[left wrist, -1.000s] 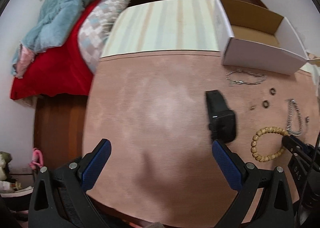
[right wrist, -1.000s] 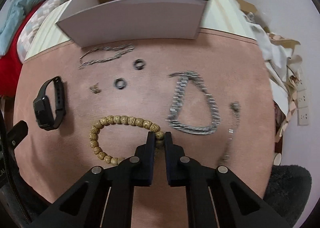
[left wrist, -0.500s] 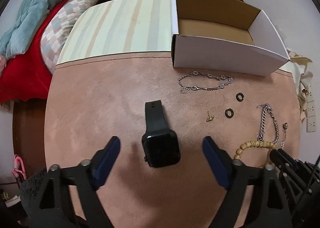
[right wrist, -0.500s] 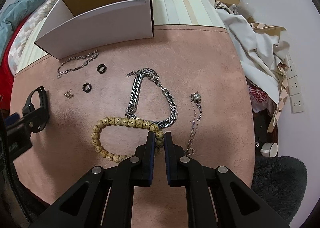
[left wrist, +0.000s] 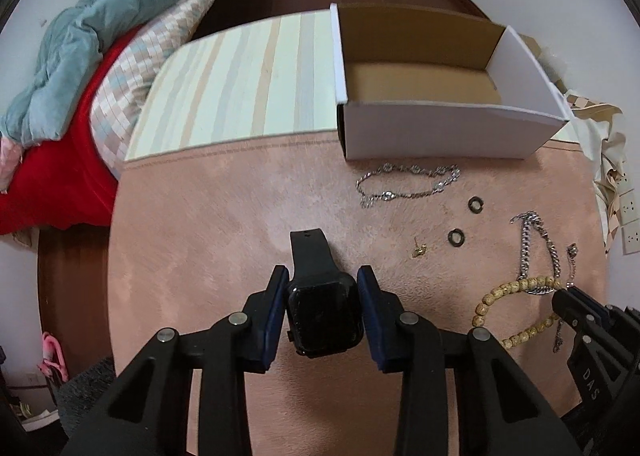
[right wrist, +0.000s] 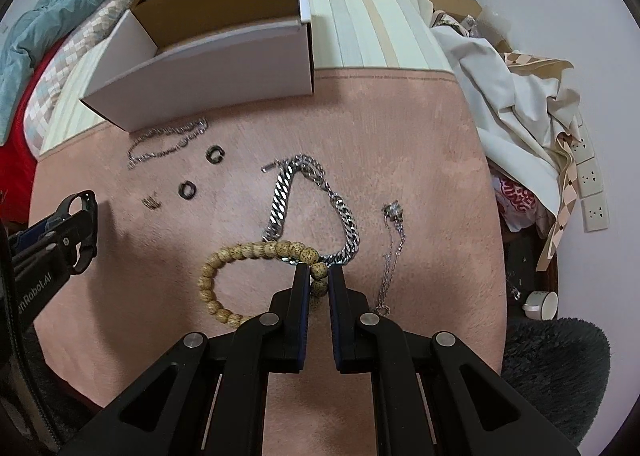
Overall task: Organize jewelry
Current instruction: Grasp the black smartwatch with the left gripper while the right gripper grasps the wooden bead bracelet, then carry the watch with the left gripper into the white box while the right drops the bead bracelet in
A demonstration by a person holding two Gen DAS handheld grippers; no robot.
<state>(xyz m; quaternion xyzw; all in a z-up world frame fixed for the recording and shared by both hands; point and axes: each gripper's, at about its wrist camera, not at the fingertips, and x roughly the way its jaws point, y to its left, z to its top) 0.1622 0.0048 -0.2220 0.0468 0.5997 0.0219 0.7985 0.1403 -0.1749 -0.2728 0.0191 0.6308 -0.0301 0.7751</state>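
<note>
My left gripper [left wrist: 323, 276] is shut on a black smartwatch [left wrist: 322, 314], pads against both sides of its case, strap pointing away. My right gripper [right wrist: 319, 272] is shut on a wooden bead bracelet [right wrist: 224, 260], which also shows in the left wrist view [left wrist: 504, 296]. A thick silver chain bracelet [right wrist: 312, 200] lies just beyond, partly under the beads. A thin silver chain [right wrist: 394, 240] lies to its right. Another thin chain [left wrist: 408, 184], two dark rings [left wrist: 456, 237] and a small gold earring [left wrist: 419, 251] lie on the pink mat before an open white cardboard box [left wrist: 440, 132].
The pink mat [left wrist: 200, 248] covers the table, a striped cloth [left wrist: 240, 84] behind it. A bed with red, checked and teal bedding [left wrist: 80, 68] is at left. Crumpled cloth and wall sockets [right wrist: 532, 124] are at right. A grey fluffy rug [right wrist: 560, 368] lies lower right.
My left gripper moved forward over the smartwatch and closed on it. My right gripper stays shut on the bead bracelet, which has shifted over the thick chain.
</note>
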